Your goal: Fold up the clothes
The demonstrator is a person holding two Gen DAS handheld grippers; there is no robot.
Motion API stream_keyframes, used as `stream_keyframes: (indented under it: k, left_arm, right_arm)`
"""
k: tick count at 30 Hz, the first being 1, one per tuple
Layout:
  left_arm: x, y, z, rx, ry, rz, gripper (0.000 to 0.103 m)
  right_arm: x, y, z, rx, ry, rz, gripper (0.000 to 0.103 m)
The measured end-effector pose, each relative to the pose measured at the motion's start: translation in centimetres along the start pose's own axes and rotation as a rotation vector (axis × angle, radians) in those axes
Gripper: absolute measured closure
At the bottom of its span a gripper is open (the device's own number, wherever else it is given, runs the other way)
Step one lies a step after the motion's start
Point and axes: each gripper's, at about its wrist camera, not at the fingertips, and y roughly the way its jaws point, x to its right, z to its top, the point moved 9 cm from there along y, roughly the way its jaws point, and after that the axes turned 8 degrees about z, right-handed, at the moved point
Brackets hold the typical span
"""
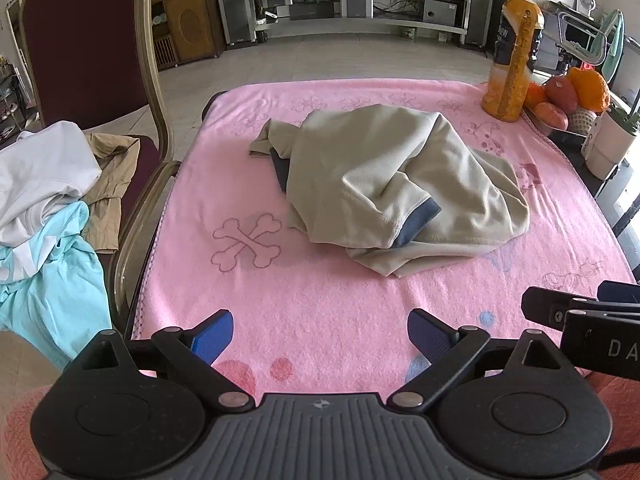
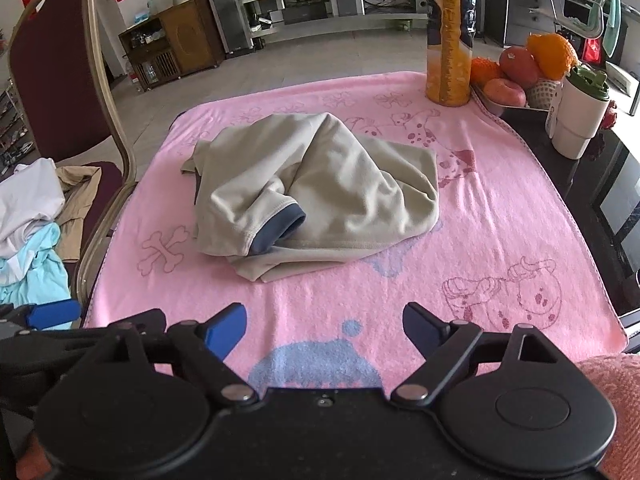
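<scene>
A crumpled beige shirt with dark blue cuffs lies bunched in the middle of a pink towel that covers the table. One blue-edged sleeve opening faces the front. My left gripper hovers over the towel's near edge, short of the shirt, its blue pads wide apart with nothing between them. My right gripper stands open the same way at the near edge, also empty. The right gripper's black frame shows at the right edge of the left wrist view.
A chair at the left holds white, light blue and tan clothes. At the far right stand an orange juice bottle, a fruit tray and a white cup.
</scene>
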Motion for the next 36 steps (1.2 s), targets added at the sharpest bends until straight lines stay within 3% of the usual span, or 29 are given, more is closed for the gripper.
stream_keyframes:
  k: [36]
  left_arm:
    - [-0.13,0.09,-0.51,-0.014,0.000,0.016,0.008]
  right_arm:
    - [-0.08,-0.02,-0.10,0.004,-0.003,0.019,0.014]
